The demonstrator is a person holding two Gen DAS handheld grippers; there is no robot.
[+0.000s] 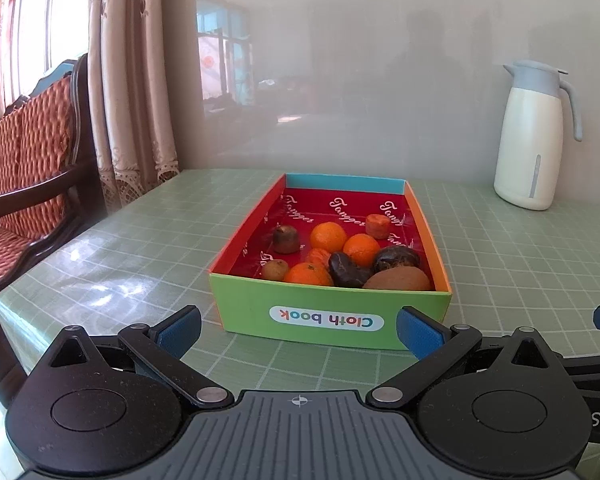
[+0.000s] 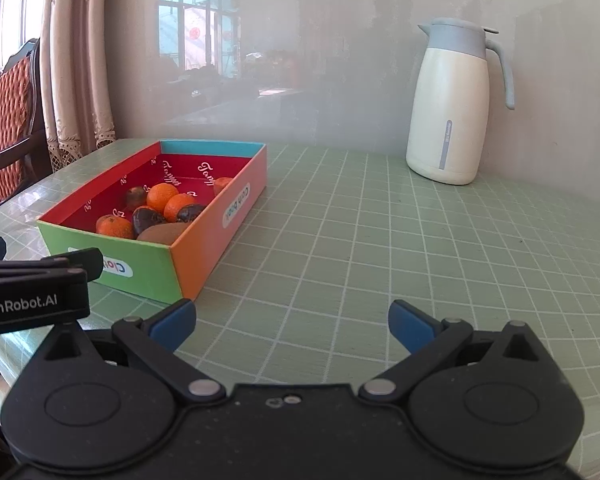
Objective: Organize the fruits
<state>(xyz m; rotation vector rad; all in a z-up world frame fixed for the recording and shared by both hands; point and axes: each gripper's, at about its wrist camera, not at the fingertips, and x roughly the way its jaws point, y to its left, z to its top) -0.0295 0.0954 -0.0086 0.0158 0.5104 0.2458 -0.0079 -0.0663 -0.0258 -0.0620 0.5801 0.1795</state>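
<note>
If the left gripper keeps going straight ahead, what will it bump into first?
Probably the green front wall of the box, right ahead between the open fingers of the left gripper. The fruit, like the kiwi, sits behind that wall. Exact height is hard to judge.

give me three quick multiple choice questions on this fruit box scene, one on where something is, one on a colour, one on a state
1. Where does the jug stand?
A. inside the box
B. on the table, right of the box
C. on the chair

2. What colour is the box wall that faces the left tool?
A. green
B. black
C. white

3. How is the right tool?
A. shut on an orange
B. shut on the jug handle
C. open and holding nothing

Answers:
1 B: the jug sits on the green checked table, apart from the box and to its right.
2 A: the near wall with the "Cloth book" label is green.
3 C: its blue fingers are spread with only table between them; the oranges lie in the box.
</note>
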